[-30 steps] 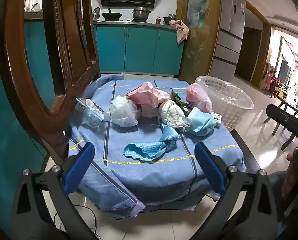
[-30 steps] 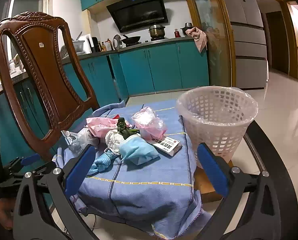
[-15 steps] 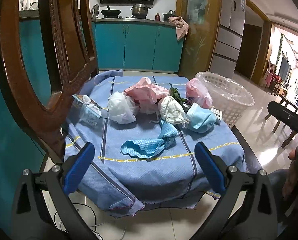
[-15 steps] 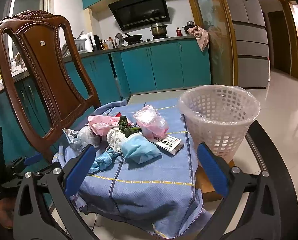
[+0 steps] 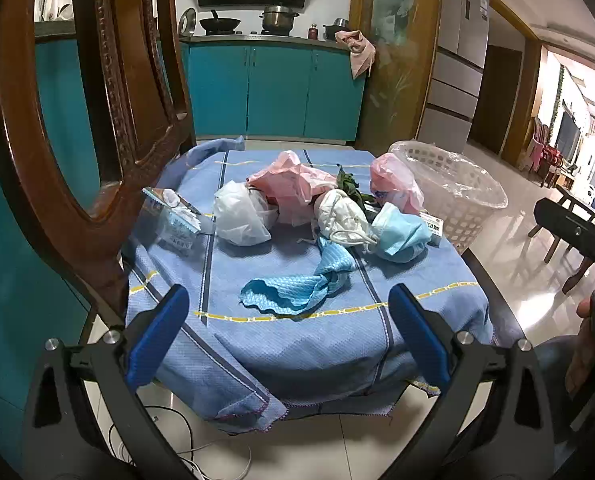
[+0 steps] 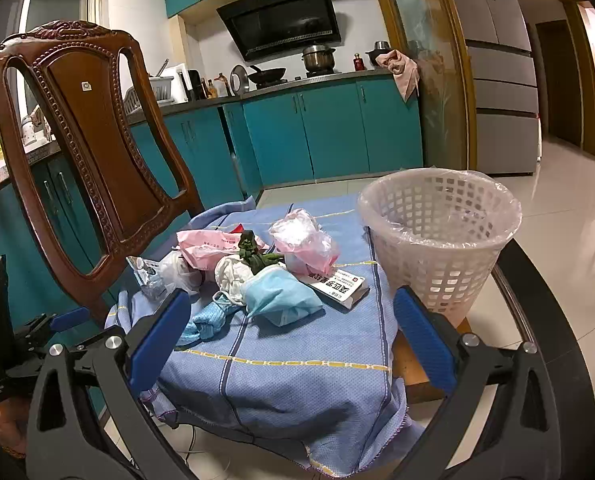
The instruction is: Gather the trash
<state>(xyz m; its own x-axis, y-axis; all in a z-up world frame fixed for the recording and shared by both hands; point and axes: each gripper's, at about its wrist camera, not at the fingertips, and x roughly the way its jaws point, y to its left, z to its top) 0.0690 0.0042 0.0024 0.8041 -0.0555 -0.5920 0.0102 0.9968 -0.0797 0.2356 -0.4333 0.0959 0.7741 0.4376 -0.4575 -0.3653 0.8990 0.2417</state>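
Left wrist view: left gripper (image 5: 287,330) and right gripper (image 6: 291,330) both gape wide, empty, short of the crumpled blue cloth (image 5: 297,286), lined basket (image 6: 441,236) beyond.

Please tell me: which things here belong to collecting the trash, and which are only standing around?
For the job:
- white basket
- blue mask
- white mask
- pink bag
- white bag
- small box
- left tongs and right tongs, both open

Just there:
- wooden chair
- blue tablecloth
- pot
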